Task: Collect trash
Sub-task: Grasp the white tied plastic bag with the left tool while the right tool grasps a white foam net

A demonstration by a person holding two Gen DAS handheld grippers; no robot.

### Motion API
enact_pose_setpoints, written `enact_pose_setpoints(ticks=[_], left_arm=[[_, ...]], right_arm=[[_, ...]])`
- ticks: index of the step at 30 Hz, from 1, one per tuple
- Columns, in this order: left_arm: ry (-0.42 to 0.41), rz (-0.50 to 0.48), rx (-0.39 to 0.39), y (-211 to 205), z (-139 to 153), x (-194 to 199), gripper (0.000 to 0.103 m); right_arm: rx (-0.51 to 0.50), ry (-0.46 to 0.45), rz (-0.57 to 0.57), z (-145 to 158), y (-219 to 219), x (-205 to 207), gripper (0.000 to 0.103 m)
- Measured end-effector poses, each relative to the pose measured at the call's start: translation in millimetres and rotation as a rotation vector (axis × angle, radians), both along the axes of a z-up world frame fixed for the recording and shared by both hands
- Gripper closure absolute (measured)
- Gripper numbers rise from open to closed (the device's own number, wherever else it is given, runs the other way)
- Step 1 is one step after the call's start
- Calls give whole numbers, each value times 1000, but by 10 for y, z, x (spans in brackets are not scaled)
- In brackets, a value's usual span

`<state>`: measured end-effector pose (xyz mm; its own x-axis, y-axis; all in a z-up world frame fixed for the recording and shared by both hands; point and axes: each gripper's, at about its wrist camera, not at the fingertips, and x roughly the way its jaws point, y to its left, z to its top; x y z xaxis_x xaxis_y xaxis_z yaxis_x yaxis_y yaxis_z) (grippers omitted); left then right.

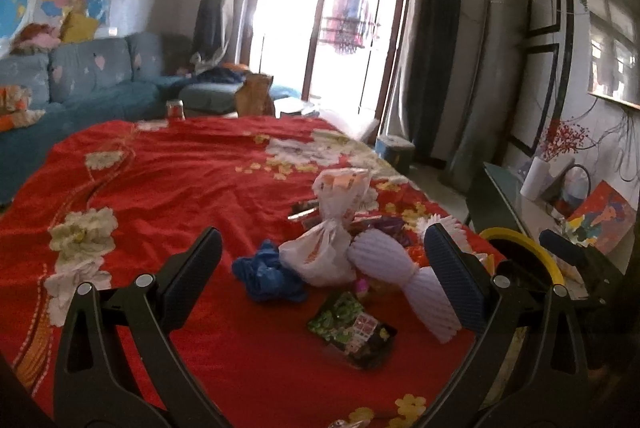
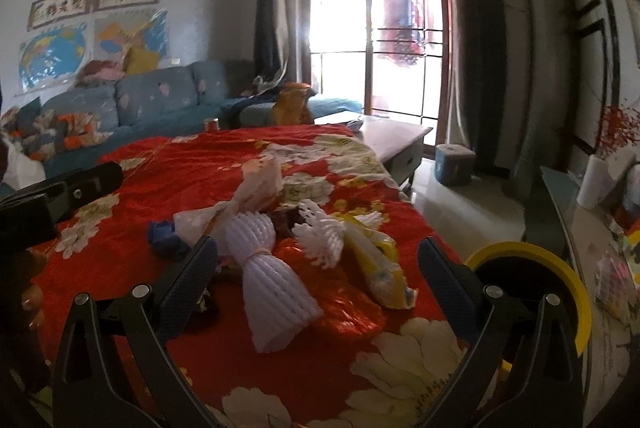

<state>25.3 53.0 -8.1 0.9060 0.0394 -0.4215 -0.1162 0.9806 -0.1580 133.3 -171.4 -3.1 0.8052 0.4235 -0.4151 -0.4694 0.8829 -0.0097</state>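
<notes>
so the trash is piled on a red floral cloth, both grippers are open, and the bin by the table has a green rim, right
Not quite: the bin's rim is yellow, not green, as the right wrist view shows. The rest holds: the trash lies on the red floral cloth, and both the left gripper and right gripper are open.

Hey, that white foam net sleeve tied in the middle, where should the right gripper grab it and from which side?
Grip the white foam sleeve at its cinched waist, where a band pinches it narrow. It lies flat on the red cloth, flaring wide at both ends, so the waist probably fits the jaws best. Come from above with the right gripper, already open, jaws straddling the waist across its length.
</notes>
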Motion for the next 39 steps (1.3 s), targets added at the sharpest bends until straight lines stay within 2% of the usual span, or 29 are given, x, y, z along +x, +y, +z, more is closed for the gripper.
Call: enact_pose_setpoints(ticks=[12,18,24,26,29,31,32,34,36,37,39], left_arm=[[193,-94,-7,149,-213,755,10],[313,-126,-7,163,-445,1042,10],[367,-123,-21,240,-579,1144,11],[383,-125,-30,270,-616,1176,11],[399,-147,-29,275,-650,1221,23],[398,-168,-38,268,-656,1240,35],[394,-178,-49,270,-656,1243,38],[388,-193,-62,263,-658,1255,54],[386,-201,-65,251,-664,1259,61],[385,-205,-67,250,-665,1257,68],[371,-214,-73,252,-650,1237,72]], right_arm=[[9,112,23,-10,-11,434,7],[-12,169,37,-82,47,664,19],[-12,230,59,-168,144,876,31],[-3,258,66,-200,161,942,40],[12,298,77,-224,179,1040,59],[21,311,87,-240,182,1087,76],[22,311,90,-233,192,1100,79],[31,304,96,-224,185,1112,83],[47,302,98,-198,178,1114,84],[59,302,102,-184,172,1115,85],[77,302,111,-147,171,1114,86]])
